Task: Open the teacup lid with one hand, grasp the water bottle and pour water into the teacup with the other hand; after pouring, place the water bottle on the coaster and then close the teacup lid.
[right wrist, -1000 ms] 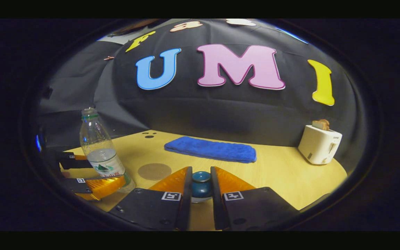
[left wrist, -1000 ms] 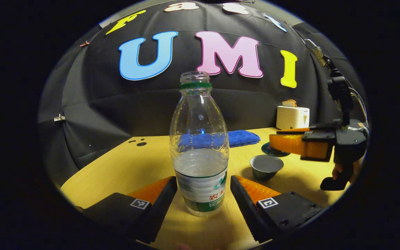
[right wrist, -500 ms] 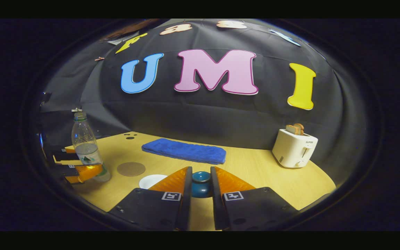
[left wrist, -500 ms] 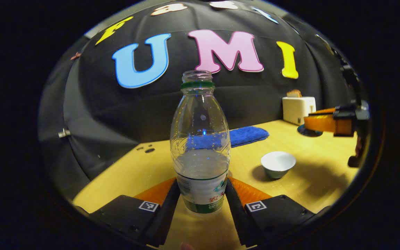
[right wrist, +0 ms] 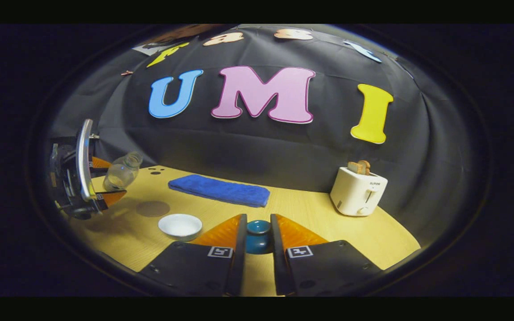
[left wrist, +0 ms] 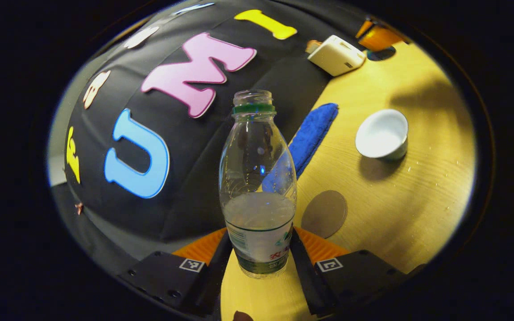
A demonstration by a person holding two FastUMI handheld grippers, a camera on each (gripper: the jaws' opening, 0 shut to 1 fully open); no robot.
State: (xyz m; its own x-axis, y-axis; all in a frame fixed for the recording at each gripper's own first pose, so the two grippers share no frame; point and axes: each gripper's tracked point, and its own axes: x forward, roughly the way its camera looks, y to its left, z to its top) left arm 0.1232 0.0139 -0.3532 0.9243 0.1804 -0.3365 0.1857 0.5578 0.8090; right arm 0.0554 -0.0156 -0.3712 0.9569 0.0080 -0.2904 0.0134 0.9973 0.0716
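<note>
Left gripper view: water bottle [left wrist: 258, 187] part-full, capless; teacup [left wrist: 382, 134] uncovered.

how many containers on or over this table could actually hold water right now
2. The water bottle, clamped in the left gripper and tilted above the table; the open white teacup standing beside the round coaster.

Bottle [left wrist: 257, 178]: clear glossy plastic.
Cup [left wrist: 382, 134]: smooth, glossy, white inside.
Lid [right wrist: 258, 232]: glossy dark teal glaze.
Coaster [left wrist: 324, 213]: matt brown.
Table [left wrist: 408, 200]: pale wood grain, slight sheen.
Towel [right wrist: 219, 190]: blue fluffy cloth.
Toaster [right wrist: 358, 196]: smooth white plastic.
Tongs' pads [right wrist: 221, 232]: ribbed orange, translucent.
</note>
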